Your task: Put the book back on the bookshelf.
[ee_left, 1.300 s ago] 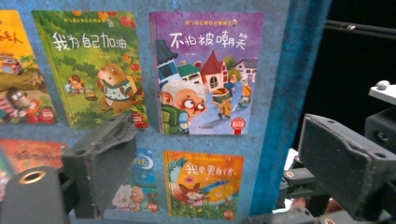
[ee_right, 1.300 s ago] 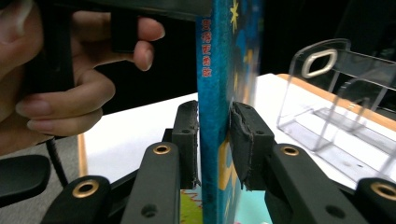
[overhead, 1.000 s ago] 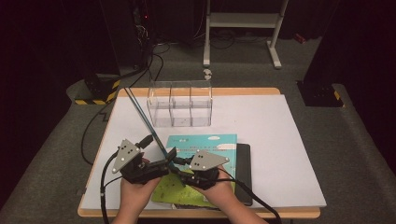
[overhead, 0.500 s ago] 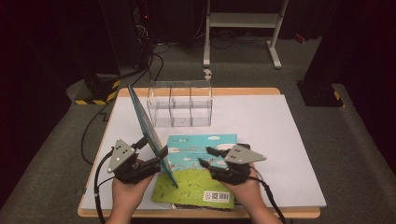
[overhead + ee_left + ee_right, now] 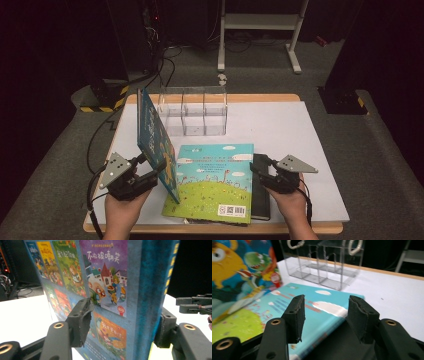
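Blue-spined stiff hardcover picture book (image 5: 154,142) is standing upright at table's left; left gripper (image 5: 122,325) jaws have just been closing around its lower spine, probably gripping. Right gripper (image 5: 325,315) is hovering half-open, empty.

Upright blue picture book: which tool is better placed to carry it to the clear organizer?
Left. The left tool already straddles the upright blue picture book, its jaws having just been closing around the spine, beside the clear acrylic organizer. The right tool stands open, empty, over the flat books.
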Demonstrator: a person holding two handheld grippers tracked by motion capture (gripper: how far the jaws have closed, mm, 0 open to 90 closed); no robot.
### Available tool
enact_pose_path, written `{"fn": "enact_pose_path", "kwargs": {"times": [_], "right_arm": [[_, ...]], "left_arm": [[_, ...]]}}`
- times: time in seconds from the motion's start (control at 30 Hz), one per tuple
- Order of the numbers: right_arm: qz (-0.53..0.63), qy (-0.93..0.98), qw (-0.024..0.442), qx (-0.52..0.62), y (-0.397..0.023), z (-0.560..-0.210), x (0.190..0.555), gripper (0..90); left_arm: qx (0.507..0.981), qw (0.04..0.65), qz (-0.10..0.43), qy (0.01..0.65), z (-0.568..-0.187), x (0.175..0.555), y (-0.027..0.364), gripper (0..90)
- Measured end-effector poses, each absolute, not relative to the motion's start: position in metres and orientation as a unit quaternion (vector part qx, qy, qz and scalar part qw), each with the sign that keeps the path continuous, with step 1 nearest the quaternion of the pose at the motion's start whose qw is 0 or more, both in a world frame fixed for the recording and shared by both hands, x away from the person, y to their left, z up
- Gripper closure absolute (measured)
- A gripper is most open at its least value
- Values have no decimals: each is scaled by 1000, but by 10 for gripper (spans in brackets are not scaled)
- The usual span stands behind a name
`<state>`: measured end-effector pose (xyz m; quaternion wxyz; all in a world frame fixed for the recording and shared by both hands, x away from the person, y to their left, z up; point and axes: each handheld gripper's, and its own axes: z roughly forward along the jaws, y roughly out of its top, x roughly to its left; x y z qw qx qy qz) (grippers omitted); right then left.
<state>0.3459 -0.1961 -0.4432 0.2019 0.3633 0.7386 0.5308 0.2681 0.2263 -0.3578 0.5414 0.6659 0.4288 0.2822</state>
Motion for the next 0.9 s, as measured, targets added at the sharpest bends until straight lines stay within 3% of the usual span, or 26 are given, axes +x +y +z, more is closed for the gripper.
{"fn": "enact_pose_path", "kwargs": {"times": [0.43, 0.6, 0.9], "right_arm": [[528, 716, 200, 411, -223, -456, 352, 481], [531, 711, 192, 419, -225, -457, 353, 479], [530, 708, 185, 428, -227, -459, 354, 475]], "left_arm": [[653, 528, 323, 436, -358, 255, 248, 639], [640, 508, 355, 454, -362, 249, 266, 790], [633, 525, 349, 450, -374, 246, 293, 800]]}}
